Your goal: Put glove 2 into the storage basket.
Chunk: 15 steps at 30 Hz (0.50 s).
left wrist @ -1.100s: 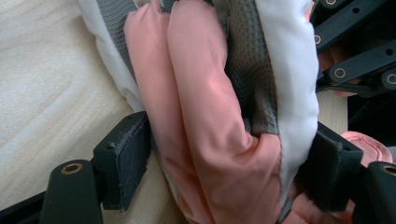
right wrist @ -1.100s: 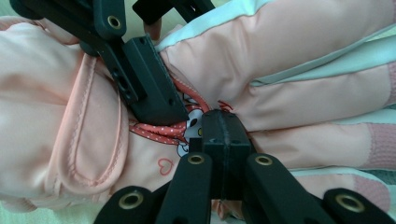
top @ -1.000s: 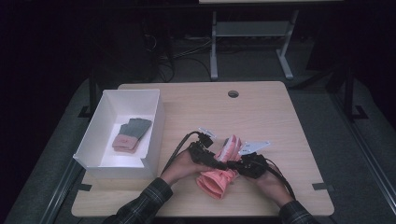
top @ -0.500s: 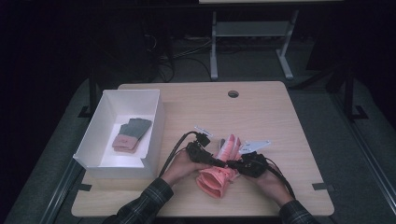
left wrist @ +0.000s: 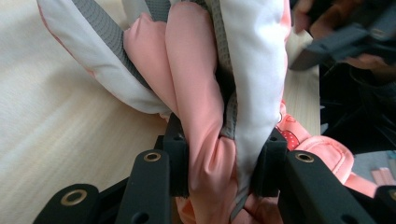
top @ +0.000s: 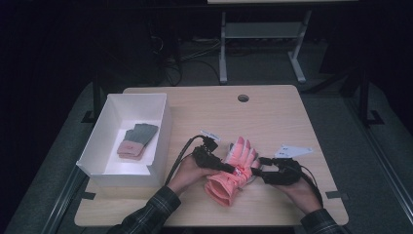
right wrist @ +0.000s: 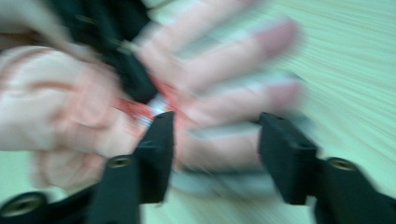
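Looks like a lab/recording setup; light wood bench [top: 272, 117] w/ cable hole [top: 243, 98]; dark surroundings; loose cables [top: 170, 63] on grey floor; metal stand [top: 263, 34] behind.

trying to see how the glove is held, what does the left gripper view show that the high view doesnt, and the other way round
Left gripper view: the left gripper is shut on a bunched fold of the pink glove; its jaws have just been closing. The glove's white and grey panels show close up.

High view: the white box at the table's left, holding a folded grey and pink glove, and a white tag on the table.

Both: the pink glove, the wooden table and the right gripper beside the glove.
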Tool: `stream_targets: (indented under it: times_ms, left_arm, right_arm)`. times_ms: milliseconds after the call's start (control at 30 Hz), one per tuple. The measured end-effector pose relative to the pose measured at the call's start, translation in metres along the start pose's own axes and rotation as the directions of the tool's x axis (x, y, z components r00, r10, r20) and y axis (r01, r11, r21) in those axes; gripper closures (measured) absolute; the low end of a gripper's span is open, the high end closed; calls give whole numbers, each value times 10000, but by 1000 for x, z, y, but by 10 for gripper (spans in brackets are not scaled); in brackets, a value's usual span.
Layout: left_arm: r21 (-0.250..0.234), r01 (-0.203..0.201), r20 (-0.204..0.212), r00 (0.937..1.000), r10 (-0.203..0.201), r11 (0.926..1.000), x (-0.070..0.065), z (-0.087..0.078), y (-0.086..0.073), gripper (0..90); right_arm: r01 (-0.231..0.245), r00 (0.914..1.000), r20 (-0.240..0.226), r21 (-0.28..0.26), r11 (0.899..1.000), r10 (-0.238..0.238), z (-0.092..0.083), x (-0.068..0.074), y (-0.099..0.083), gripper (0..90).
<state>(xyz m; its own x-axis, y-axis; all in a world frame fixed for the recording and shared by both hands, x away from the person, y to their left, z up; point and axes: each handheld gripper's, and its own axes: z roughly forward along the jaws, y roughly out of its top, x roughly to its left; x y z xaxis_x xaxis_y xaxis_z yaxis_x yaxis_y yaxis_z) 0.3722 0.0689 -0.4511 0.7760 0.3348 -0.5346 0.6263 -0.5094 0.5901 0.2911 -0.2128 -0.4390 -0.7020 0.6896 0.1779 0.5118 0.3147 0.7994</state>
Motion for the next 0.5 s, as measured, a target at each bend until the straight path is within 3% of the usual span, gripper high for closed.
stream_targets:
  times_ms: [100, 300, 433, 500]
  left_arm:
    - [-140, -99, -15, 9999, 99, 9999, -4, -6, 3, 647]
    - [-532, -310, -112, 9995, 305, 9981, -12, -21, 8, 646]
    - [-666, -477, -302, 9985, 458, 9966, -17, -29, 11, 646]
    - [-762, -525, -355, 9981, 499, 9957, -20, -33, 13, 645]
  right_arm:
    - [-367, 9963, 780, 150, 9992, 354, -5, -16, -8, 279]
    - [-837, 9758, 2080, 717, 9939, 672, 2, -38, -21, 155]
    - [-578, 9622, 2707, 1013, 9932, 284, 11, -41, -25, 118]
    - [-527, 9606, 2771, 1095, 9926, 205, 14, -41, -27, 109]
